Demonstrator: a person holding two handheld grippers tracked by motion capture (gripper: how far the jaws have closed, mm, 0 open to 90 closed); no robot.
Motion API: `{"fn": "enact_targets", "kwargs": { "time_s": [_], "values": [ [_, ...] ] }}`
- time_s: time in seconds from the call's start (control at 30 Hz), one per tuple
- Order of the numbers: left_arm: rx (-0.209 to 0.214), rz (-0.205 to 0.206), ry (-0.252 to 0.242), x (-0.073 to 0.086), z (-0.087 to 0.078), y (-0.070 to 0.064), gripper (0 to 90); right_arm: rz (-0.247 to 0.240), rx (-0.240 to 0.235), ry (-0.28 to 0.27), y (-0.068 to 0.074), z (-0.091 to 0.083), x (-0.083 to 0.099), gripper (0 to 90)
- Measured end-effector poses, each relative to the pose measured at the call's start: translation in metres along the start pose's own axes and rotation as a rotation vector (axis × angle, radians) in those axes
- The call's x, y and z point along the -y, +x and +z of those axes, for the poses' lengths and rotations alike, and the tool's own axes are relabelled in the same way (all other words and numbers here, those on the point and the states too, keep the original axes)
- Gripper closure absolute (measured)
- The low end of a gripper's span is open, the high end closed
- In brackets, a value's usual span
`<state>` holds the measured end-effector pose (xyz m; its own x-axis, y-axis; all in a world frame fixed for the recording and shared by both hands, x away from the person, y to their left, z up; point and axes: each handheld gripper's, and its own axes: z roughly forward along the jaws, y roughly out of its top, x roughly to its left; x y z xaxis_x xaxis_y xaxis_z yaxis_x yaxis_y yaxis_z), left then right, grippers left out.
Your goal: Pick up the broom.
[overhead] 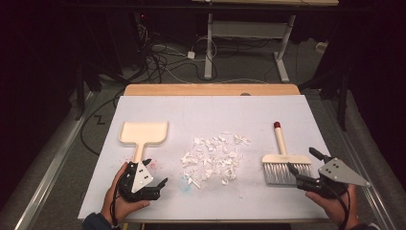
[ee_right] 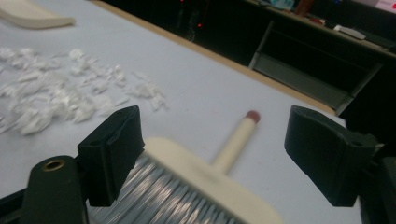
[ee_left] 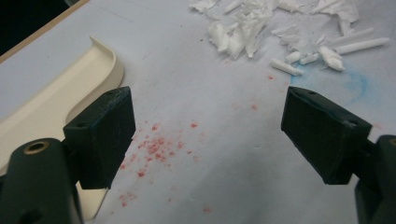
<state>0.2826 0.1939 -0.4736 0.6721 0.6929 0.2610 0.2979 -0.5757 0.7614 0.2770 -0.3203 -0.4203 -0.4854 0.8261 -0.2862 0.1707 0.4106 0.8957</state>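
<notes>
Judged from the layout, the step in hand is pickup of the tools: bring the right tongs (overhead: 300,173) forward until the jaws straddle the brush (ee_right: 205,179), then close squarely on its cream head or handle rather than on the bristles. The right tongs stand wide open and grip nothing; whether one jaw touches the bristles cannot be told. The left tongs (overhead: 154,173) are also wide open and empty, with the dustpan (ee_left: 60,100) just beside the left jaw and the paper scraps (overhead: 214,158) on the desk (overhead: 215,110) ahead, between the two tongs.

A dim lab is showing here: cables (overhead: 163,60) are sprawling on the floor behind the table (overhead: 210,89), beside an adjustable desk frame (overhead: 249,36).
</notes>
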Motion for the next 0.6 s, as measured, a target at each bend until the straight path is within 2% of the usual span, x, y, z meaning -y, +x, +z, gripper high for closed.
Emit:
{"fn": "enact_targets", "kwargs": {
  "time_s": [0.03,0.07,0.1,0.33,0.43,0.53,0.6],
  "values": [
    [-0.001,0.003,0.003,0.000,0.001,-0.001,17.0,0.000,0.000,0.000,0.000,0.000,0.000,20.3],
    [-0.001,0.007,0.005,-0.001,0.001,-0.001,17.0,-0.025,-0.011,0.025,0.004,0.003,0.004,20.3],
    [0.004,0.017,0.001,-0.002,0.001,-0.003,17.0,-0.020,-0.011,0.039,0.004,0.005,0.005,20.4],
    [0.018,0.037,0.005,-0.002,0.004,-0.007,17.0,-0.013,-0.005,0.034,0.006,0.004,0.005,20.4],
    [0.022,0.042,0.002,-0.002,0.004,-0.008,17.0,-0.025,-0.004,0.044,0.008,0.005,0.004,20.4],
    [0.021,0.047,0.007,-0.002,0.004,-0.009,17.0,-0.029,0.006,0.063,0.008,0.009,0.003,20.4],
    [0.019,0.042,0.009,-0.002,0.005,-0.009,17.0,-0.052,0.039,0.090,0.004,0.017,0.004,20.6]
  ]
}}
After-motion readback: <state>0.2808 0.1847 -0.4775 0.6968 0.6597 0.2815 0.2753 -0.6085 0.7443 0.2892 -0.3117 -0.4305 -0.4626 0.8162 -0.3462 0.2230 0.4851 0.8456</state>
